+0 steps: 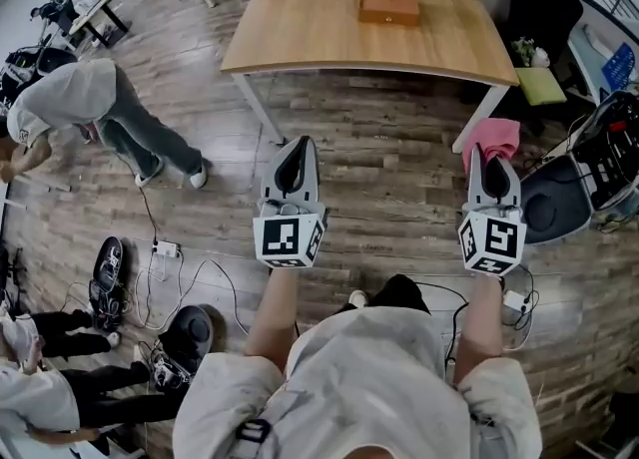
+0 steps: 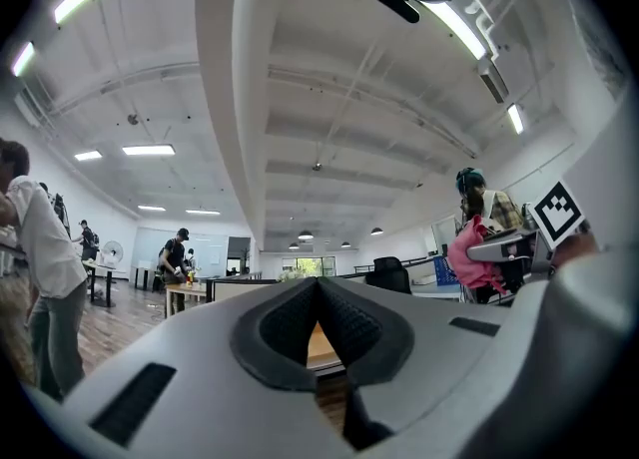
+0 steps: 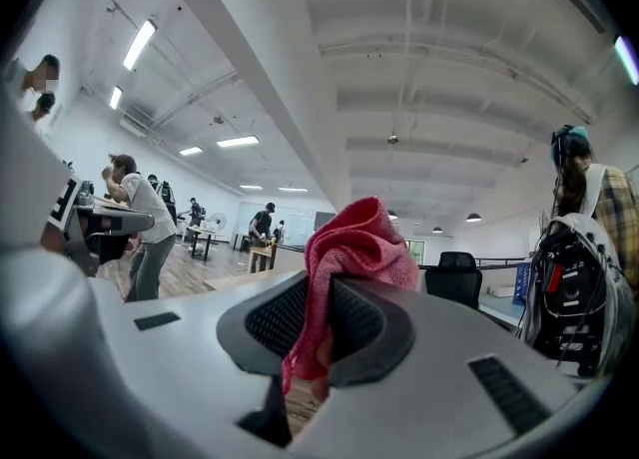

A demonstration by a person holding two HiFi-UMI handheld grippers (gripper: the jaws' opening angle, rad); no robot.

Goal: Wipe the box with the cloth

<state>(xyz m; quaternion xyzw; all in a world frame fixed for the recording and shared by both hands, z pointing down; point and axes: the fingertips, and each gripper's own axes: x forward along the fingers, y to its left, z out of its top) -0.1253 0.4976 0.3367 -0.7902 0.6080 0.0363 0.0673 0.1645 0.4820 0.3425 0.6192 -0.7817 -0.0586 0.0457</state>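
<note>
Within right hand-held gripper (image 3: pixel 318 297), cloth (image 3: pixel 364 242)

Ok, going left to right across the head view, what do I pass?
Bent-over person → left gripper → box → cloth, held in the right gripper.

Cloth (image 3: pixel 359 237): pink, soft nubbly terry, matt, pinched between jaws of right gripper (image 3: pixel 318 292). Gripper shell: smooth grey plastic, dull sheen. Pads (image 3: pixel 272 319): black, rubbery-looking, fine ribbed grain. Left gripper (image 2: pixel 318 285): same grey plastic, same dark textured lining. Marker cube (image 1: pixel 290 239) behind left claw: flat black-and-white print, matt. Well ahead of both claws: box (image 1: pixel 389 9), brown wood, smooth; table (image 1: pixel 300 28), pale wood-grain top, matt, white legs. Beneath claws: floor (image 1: pixel 379 138), grey-brown wood planks, streaky grain.
</note>
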